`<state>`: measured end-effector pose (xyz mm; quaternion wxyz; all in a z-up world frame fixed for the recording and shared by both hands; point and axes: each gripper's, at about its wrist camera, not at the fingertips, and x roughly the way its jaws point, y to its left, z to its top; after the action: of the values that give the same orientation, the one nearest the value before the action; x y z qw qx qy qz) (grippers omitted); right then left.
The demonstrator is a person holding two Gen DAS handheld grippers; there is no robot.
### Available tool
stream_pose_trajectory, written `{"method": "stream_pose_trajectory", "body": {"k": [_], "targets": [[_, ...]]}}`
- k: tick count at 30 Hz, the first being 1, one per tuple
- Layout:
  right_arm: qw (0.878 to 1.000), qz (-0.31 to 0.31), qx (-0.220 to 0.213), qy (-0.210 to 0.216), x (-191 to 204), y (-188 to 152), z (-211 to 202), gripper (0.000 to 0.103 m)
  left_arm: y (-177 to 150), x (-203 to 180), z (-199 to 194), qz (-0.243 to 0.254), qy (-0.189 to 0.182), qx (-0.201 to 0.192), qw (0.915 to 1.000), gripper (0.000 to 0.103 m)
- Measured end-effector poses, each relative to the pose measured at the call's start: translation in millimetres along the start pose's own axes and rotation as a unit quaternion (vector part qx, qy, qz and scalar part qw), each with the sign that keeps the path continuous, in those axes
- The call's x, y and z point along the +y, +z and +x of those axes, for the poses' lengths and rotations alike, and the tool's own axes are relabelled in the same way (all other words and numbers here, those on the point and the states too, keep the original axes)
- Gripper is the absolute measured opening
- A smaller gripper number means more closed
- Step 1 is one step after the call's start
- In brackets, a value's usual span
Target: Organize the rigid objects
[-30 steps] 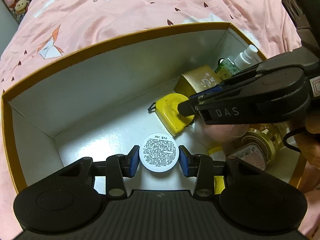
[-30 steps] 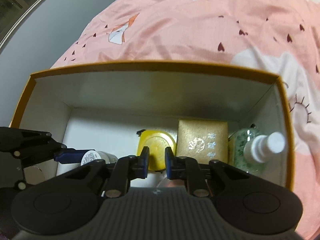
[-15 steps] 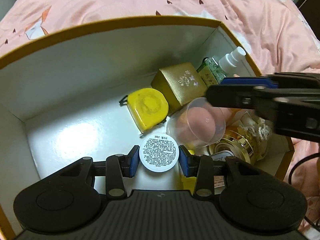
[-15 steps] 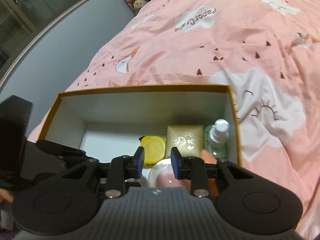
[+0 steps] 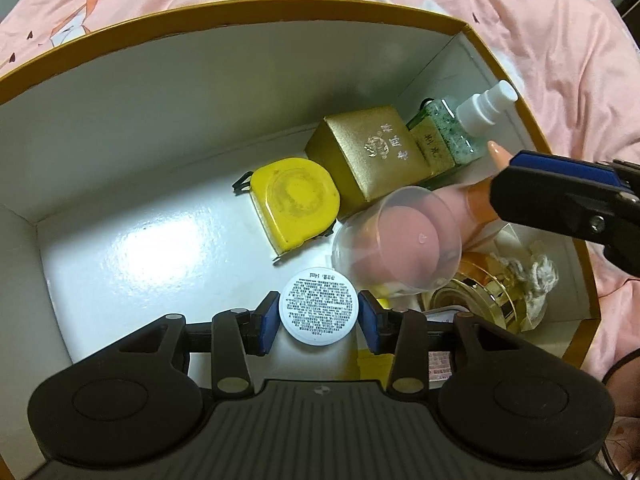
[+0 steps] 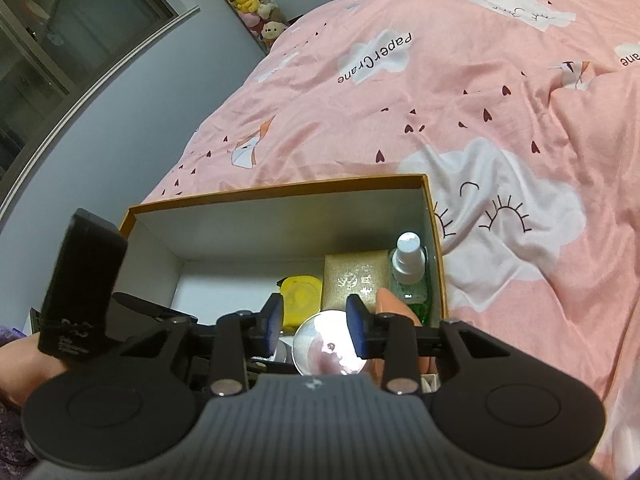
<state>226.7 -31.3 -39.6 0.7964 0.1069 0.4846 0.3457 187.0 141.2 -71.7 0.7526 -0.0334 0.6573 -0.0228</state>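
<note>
An open cardboard box (image 5: 240, 12) with a gold rim sits on a pink bedspread (image 6: 480, 100). The left gripper (image 5: 319, 314) points down into the box near its near wall, its jaws opening around a small round white jar (image 5: 319, 307); narrow gaps show beside the pads, so the jar looks just released onto the box floor. The right gripper (image 6: 315, 326) hovers above the box's right half, jaws opening with nothing between them. Just below it lies a clear-capped pink container (image 5: 400, 236), tipped on its side. Along the far right corner stand a yellow tape measure (image 5: 294, 200), a gold box (image 5: 368, 152) and a spray bottle (image 5: 476, 112), crowding the space.
</note>
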Motion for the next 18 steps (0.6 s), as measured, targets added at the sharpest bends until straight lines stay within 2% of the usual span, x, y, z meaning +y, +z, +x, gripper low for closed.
{"method": "stream_pose_trajectory", "body": {"k": [3,9,12,14,18], "targets": [[1.0,-0.001,0.0,0.002,0,-1,-1,0.035,0,-3,-1,0.005,-0.001,-0.002,1.0,0.059],[1.0,-0.005,0.004,0.002,2,-3,-3,0.037,-5,-12,-15,0.008,0.005,-0.027,0.9996,0.059],[1.0,-0.008,-0.004,-0.002,6,-2,-12,0.044,-14,-15,-37,0.006,0.003,-0.066,0.9978,0.059],[1.0,-0.013,-0.014,-0.004,9,-1,-21,0.045,-22,-18,-57,0.005,0.004,-0.106,0.9944,0.059],[0.999,-0.029,-0.041,-0.013,17,-1,-44,0.052,-37,-26,-96,0.007,0.005,-0.194,0.981,0.059]]}}
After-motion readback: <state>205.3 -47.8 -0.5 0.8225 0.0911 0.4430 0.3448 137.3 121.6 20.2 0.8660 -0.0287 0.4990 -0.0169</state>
